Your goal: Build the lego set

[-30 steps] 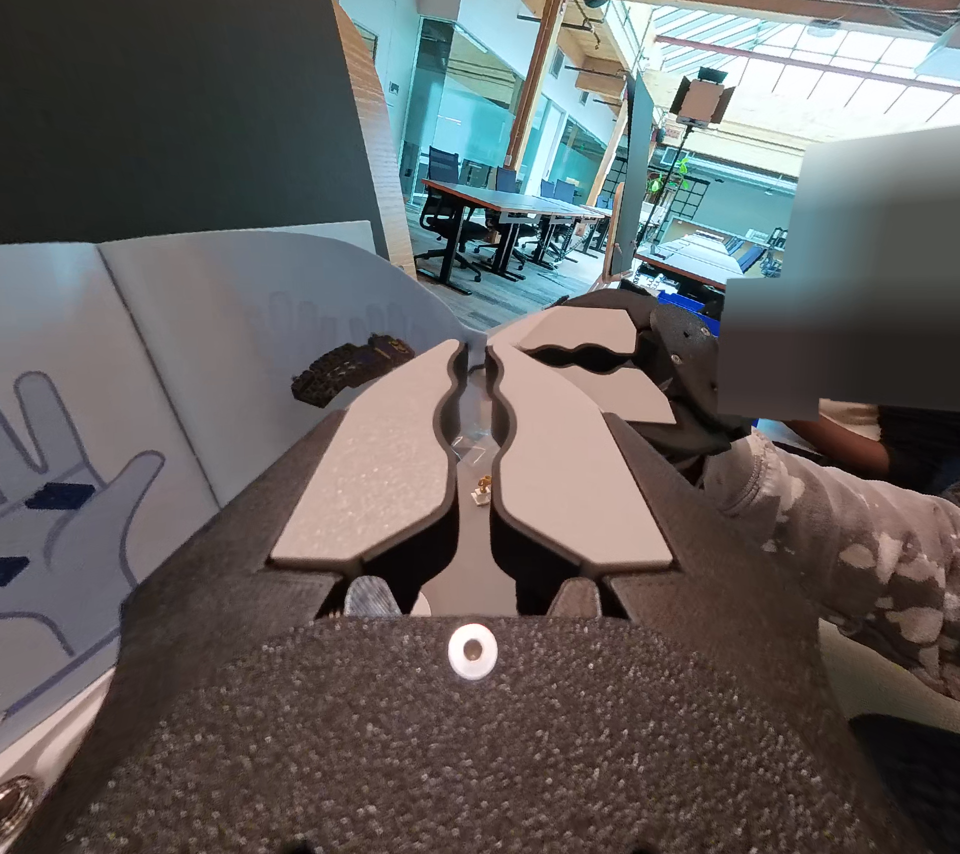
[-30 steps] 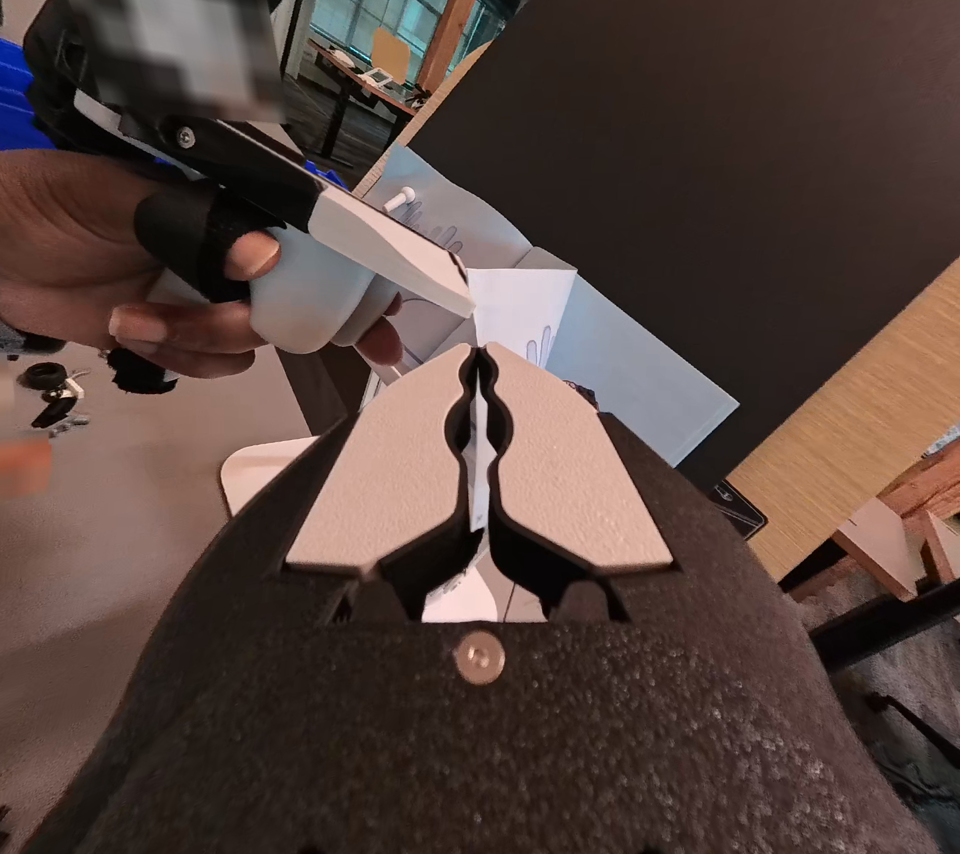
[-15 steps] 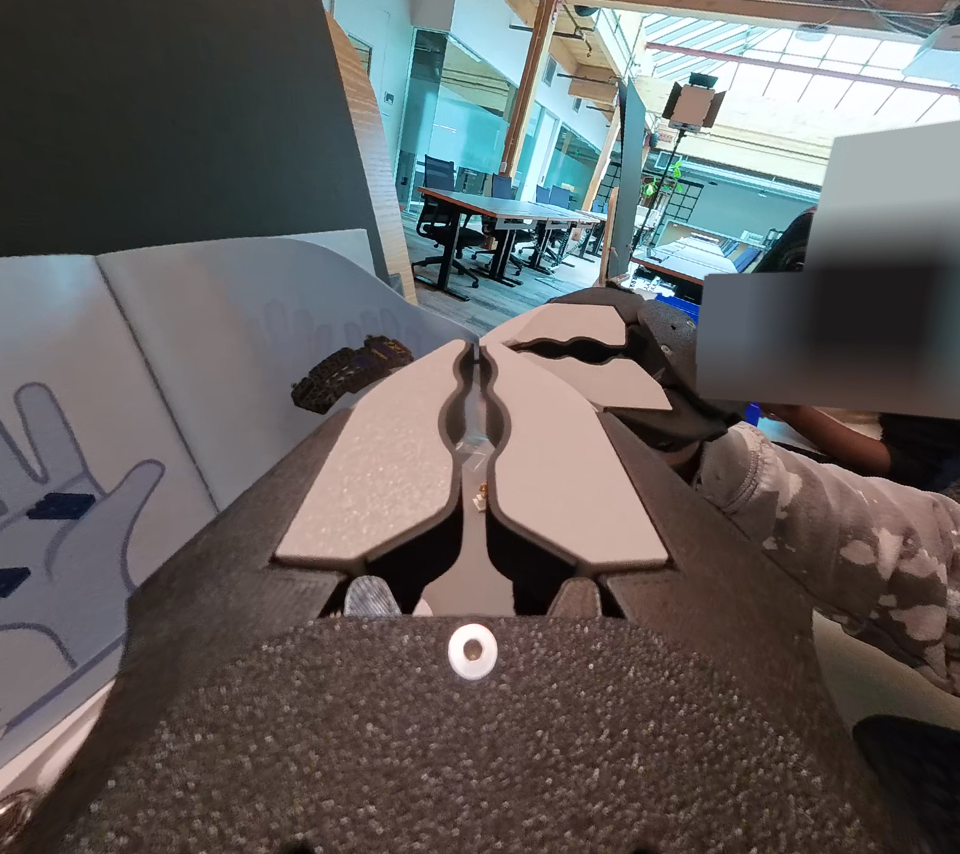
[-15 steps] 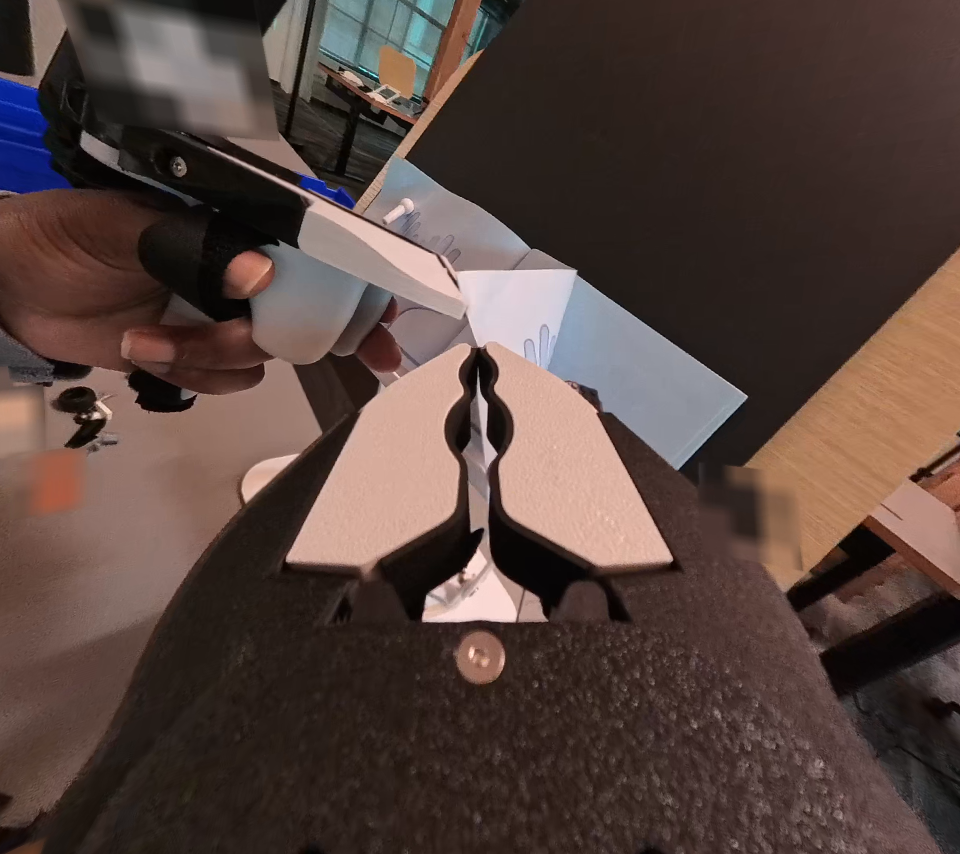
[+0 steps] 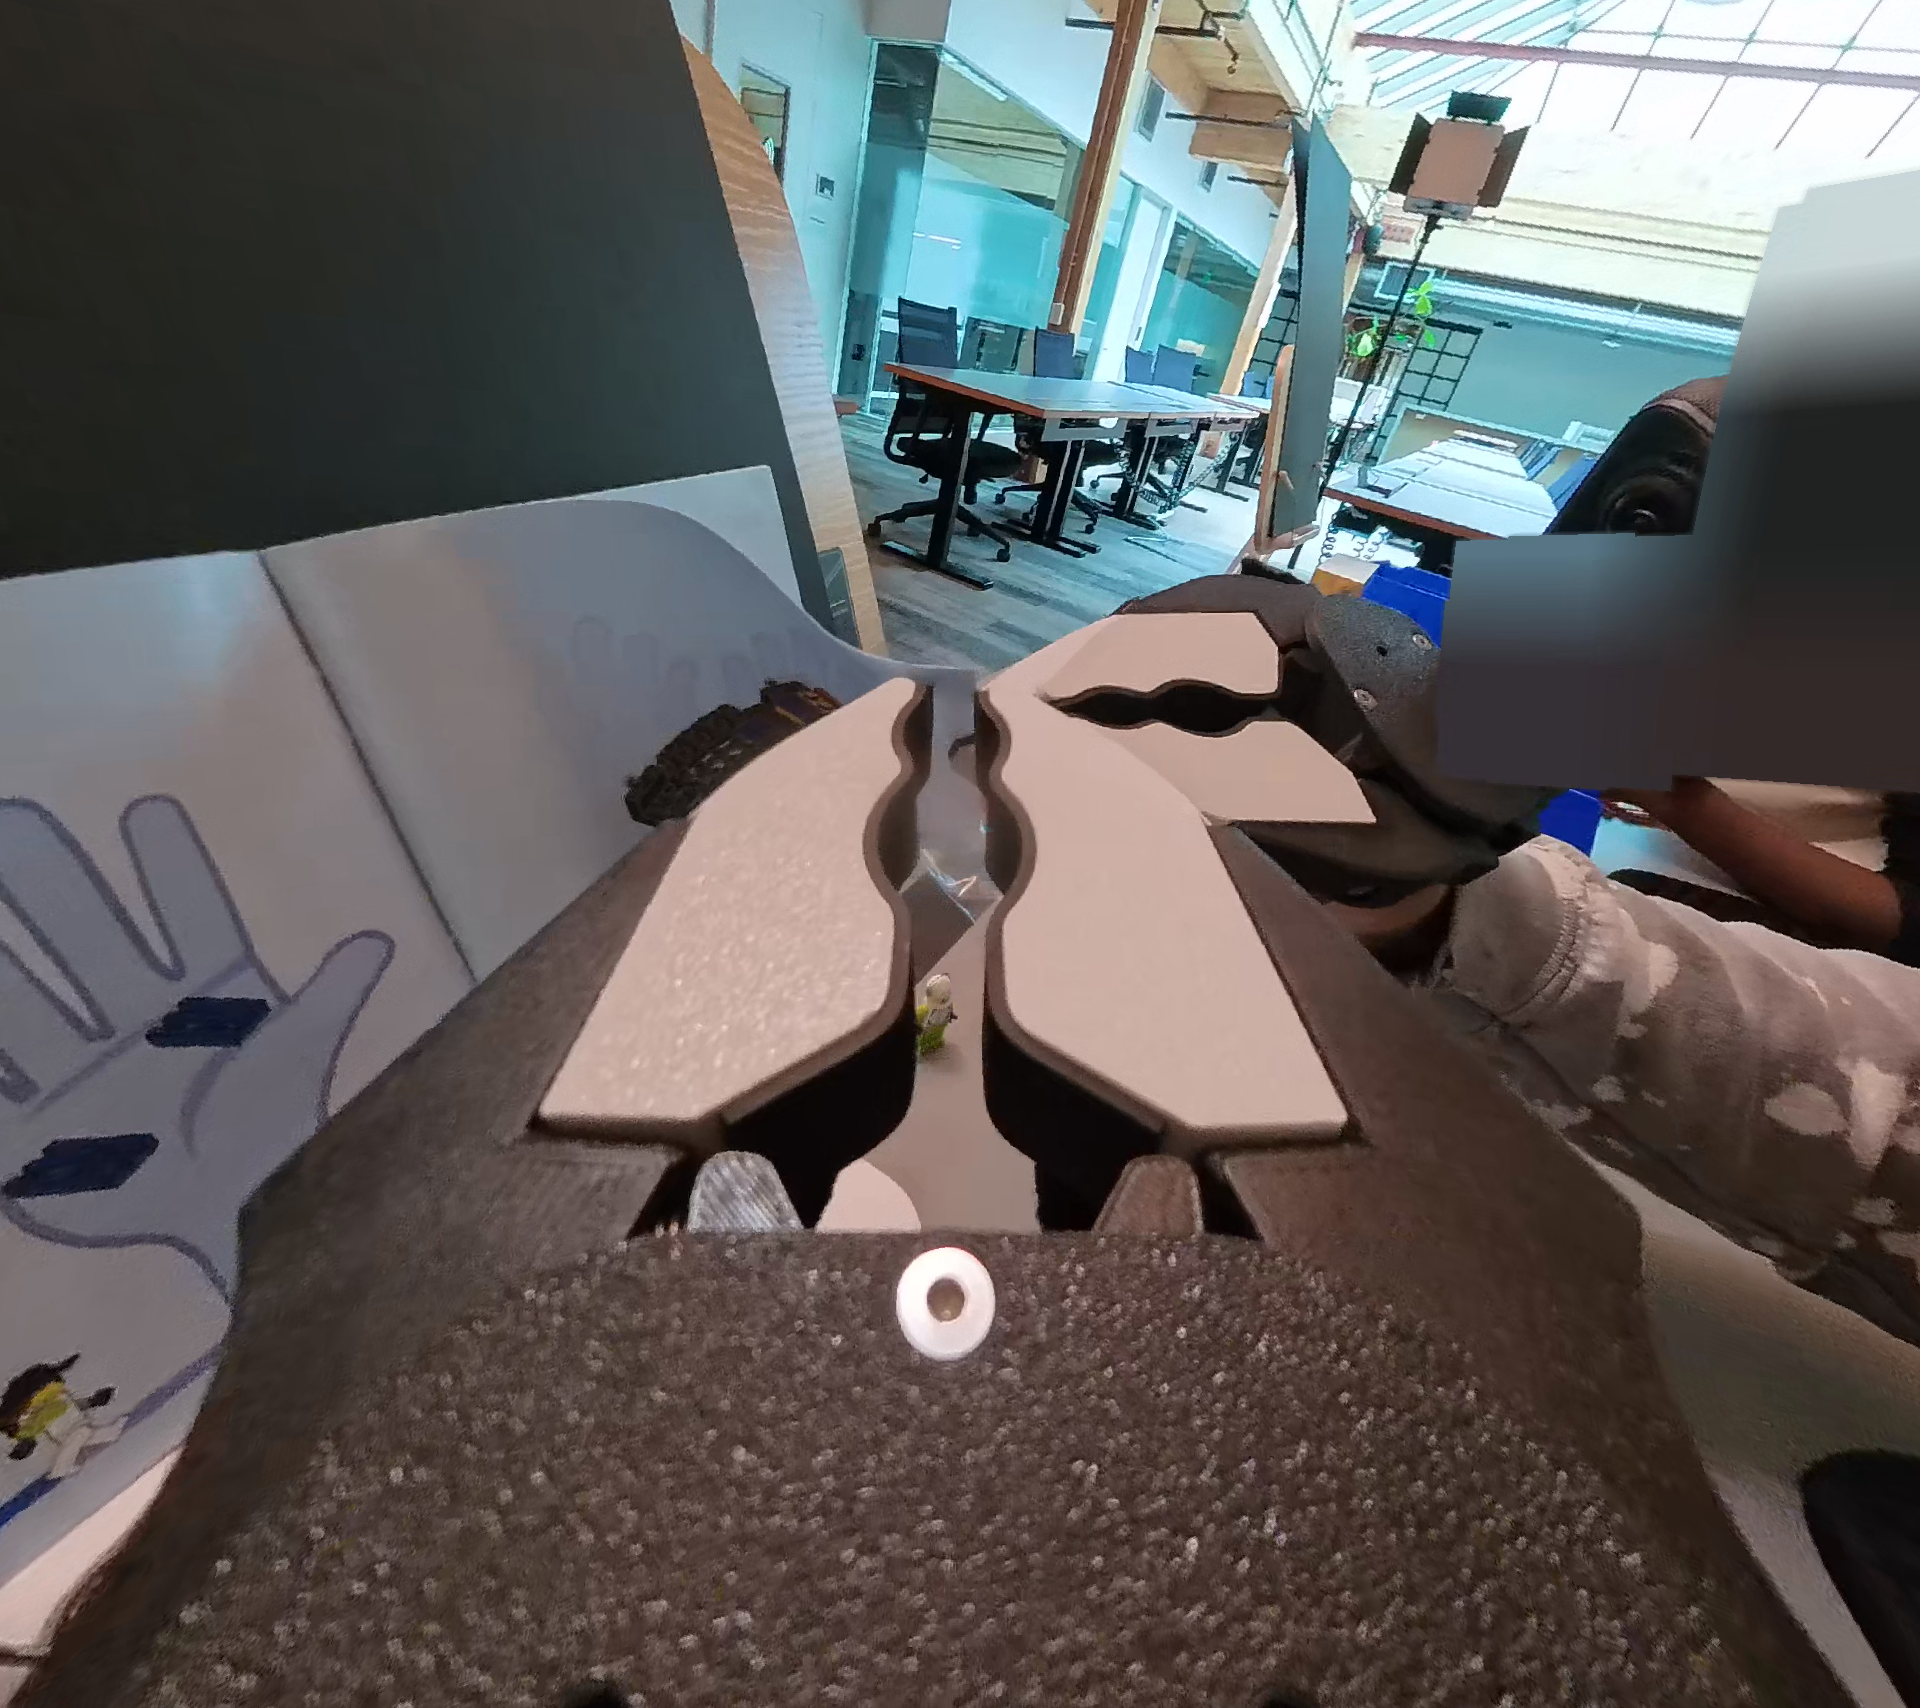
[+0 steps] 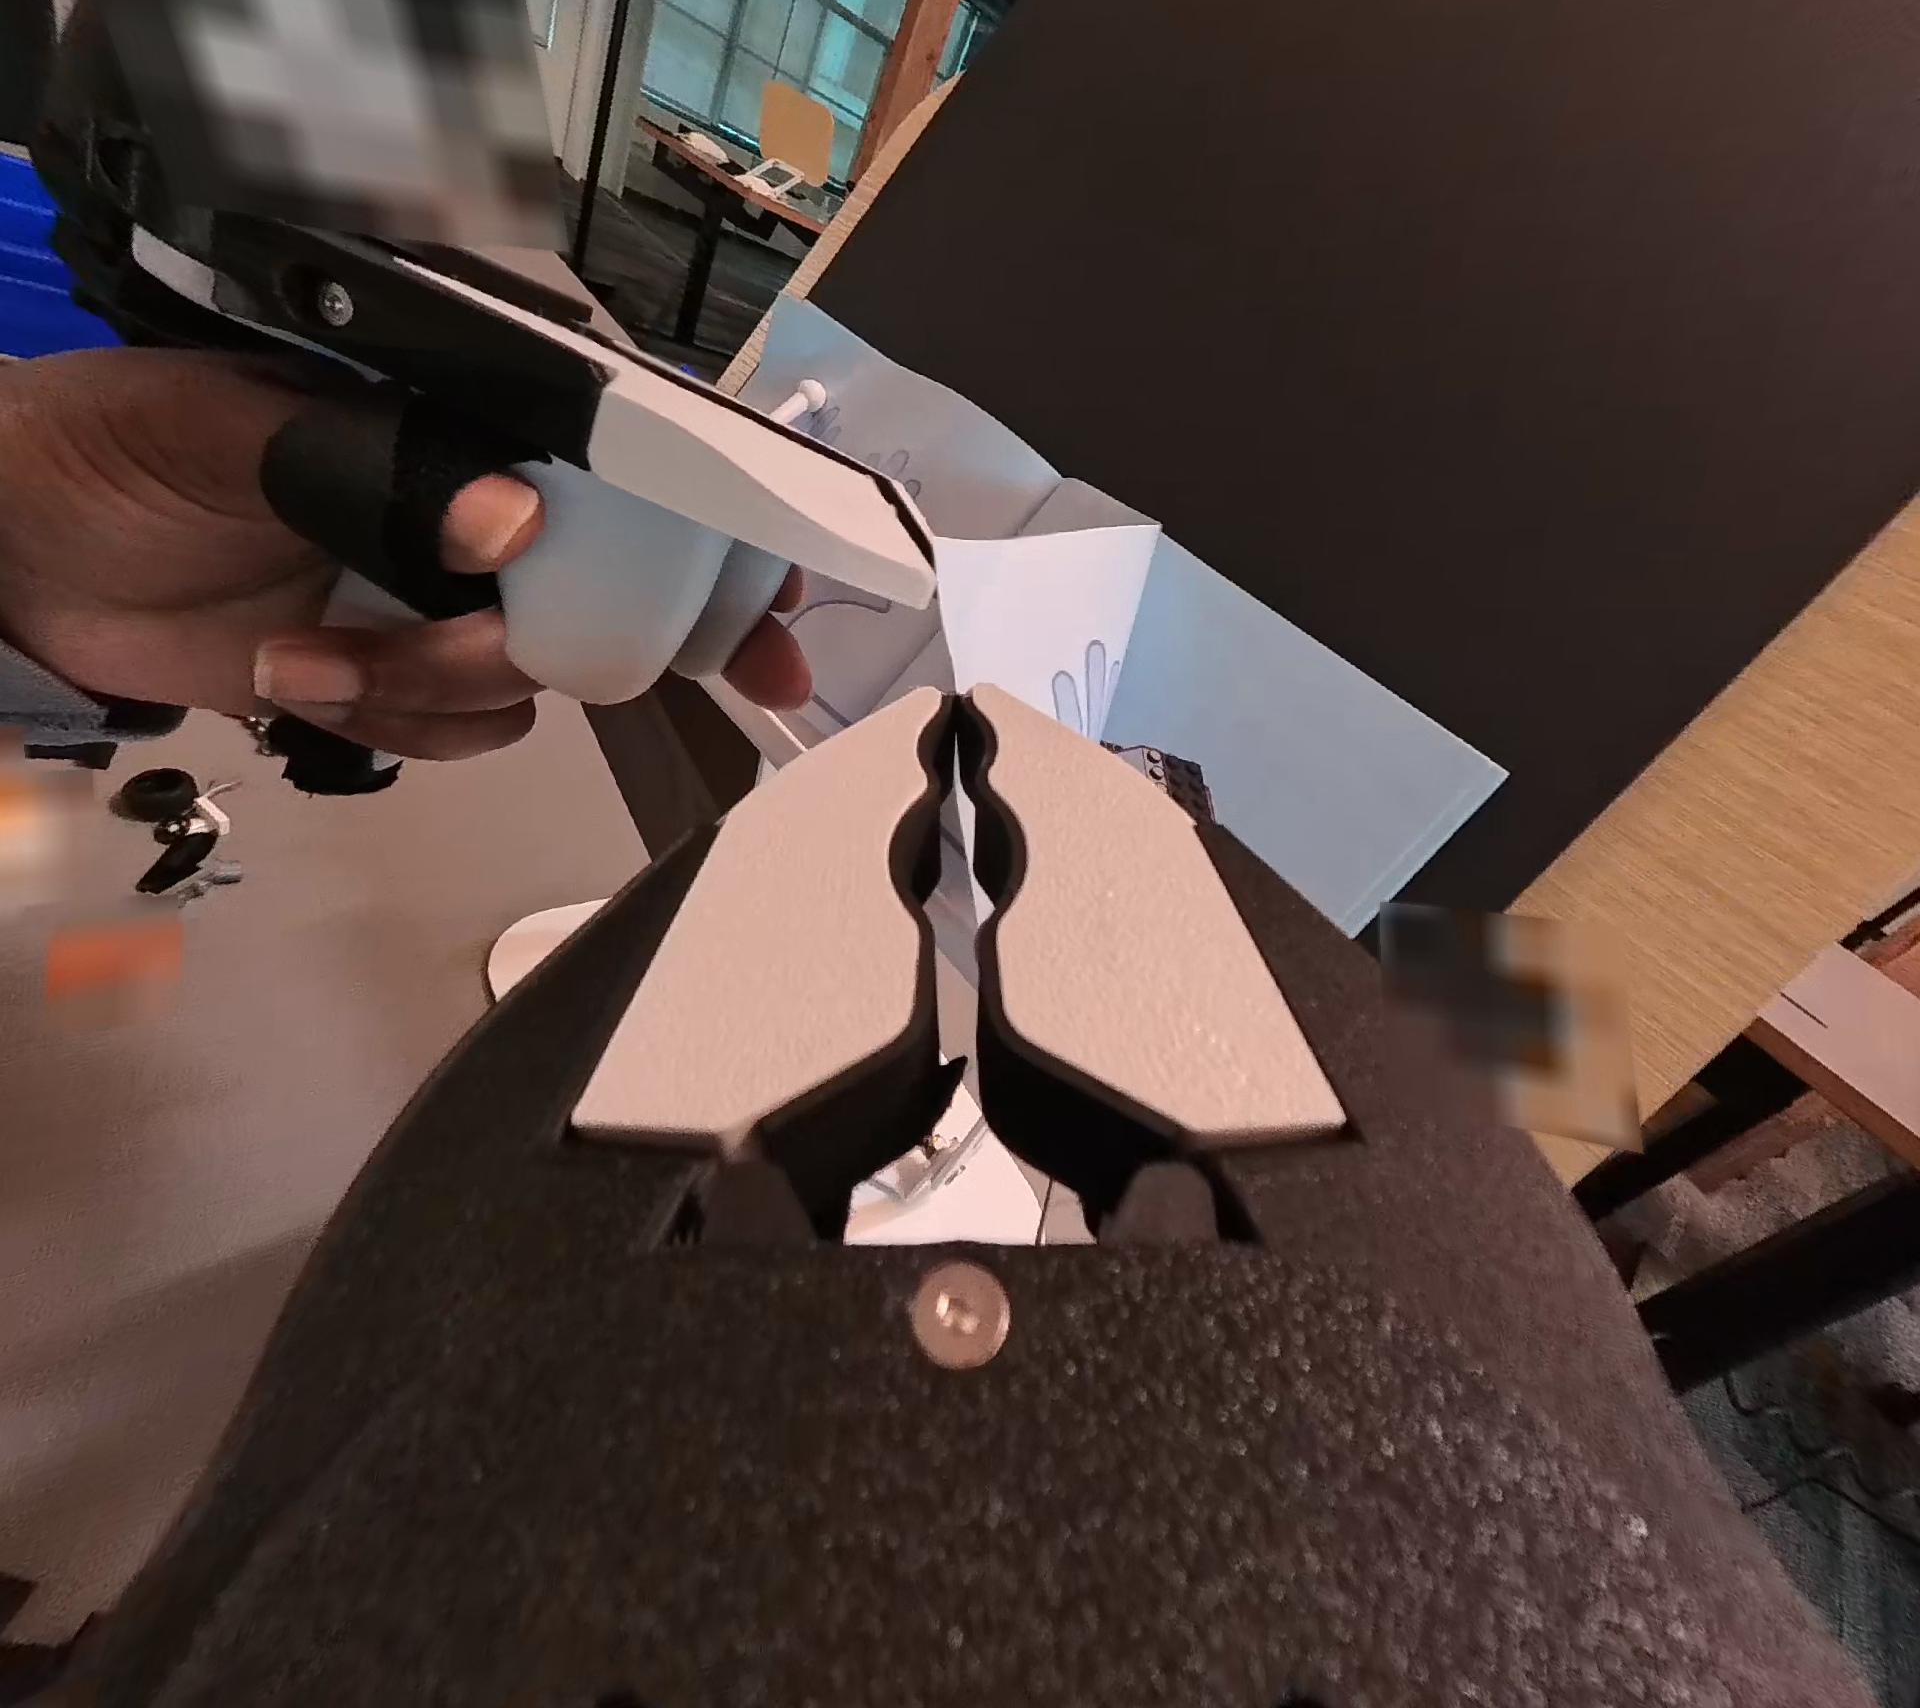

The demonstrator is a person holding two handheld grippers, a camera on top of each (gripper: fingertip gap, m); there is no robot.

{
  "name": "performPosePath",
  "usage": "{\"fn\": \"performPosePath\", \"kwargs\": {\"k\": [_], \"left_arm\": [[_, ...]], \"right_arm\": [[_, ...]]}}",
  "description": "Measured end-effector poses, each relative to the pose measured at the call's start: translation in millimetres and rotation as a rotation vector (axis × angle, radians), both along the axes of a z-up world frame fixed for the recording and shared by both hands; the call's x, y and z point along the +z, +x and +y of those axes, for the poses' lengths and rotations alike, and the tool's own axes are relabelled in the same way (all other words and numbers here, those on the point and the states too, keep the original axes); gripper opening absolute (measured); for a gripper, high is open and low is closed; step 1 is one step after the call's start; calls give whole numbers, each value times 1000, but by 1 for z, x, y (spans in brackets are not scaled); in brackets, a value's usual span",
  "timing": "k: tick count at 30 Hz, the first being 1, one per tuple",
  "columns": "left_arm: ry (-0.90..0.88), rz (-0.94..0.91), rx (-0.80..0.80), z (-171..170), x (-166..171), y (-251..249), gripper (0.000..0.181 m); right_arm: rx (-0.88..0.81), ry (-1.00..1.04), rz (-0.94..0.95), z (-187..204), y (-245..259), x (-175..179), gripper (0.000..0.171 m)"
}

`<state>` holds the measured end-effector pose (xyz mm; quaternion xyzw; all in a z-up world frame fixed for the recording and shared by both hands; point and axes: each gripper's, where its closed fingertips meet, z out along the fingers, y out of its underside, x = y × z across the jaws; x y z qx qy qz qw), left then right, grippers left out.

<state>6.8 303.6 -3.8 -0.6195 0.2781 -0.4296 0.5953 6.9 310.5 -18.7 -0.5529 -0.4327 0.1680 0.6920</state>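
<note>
The open instruction booklet [image 5: 436, 723] stands on the left in the left wrist view, one page curling up to my fingertips. My left gripper [image 5: 951, 702] is shut on that page's top edge. My right gripper [image 6: 956, 708] is shut on the same white page [image 6: 1039, 619], which runs edge-on between its fingers. Each gripper shows in the other's view: the right gripper [image 5: 1195, 713] is just right of my left tips, and the left gripper [image 6: 914, 562] is at the page corner. A small minifigure [image 5: 935, 1014] shows below, through the left gripper's gap.
Loose Lego parts with a black wheel [image 6: 156, 796] lie on the beige table [image 6: 312, 983] at the left. A white stand base [image 6: 551, 941] holds the booklet. A black backboard [image 6: 1455, 204] and a wood panel [image 6: 1714, 775] stand behind it. The tips of both grippers are at nearly the same place.
Both grippers keep their hold on the page and have shifted only slightly. The minifigure has come further into sight through the left gripper's gap.
</note>
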Motion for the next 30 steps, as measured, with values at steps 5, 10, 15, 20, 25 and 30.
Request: {"fn": "performPosePath", "kwargs": {"k": [5, 10, 15, 20, 25, 30], "left_arm": [[22, 56, 48, 4, -5, -1, 3], [29, 54, 36, 0, -4, 0, 13], [28, 66, 41, 5, -4, 3, 12], [24, 69, 2, 7, -3, 8, 5], [12, 62, -4, 10, -5, 11, 1], [2, 47, -16, 10, -6, 9, 1]], "right_arm": [[10, 3, 1, -2, -1, 1, 0], [0, 4, -7, -1, -1, 1, 0], [15, -2, -5, -2, -2, 0, 0], [15, -14, 2, 0, 1, 1, 0], [11, -39, 18, 4, 7, 0, 1], [46, -95, 24, 6, 14, 1, 15]]}}
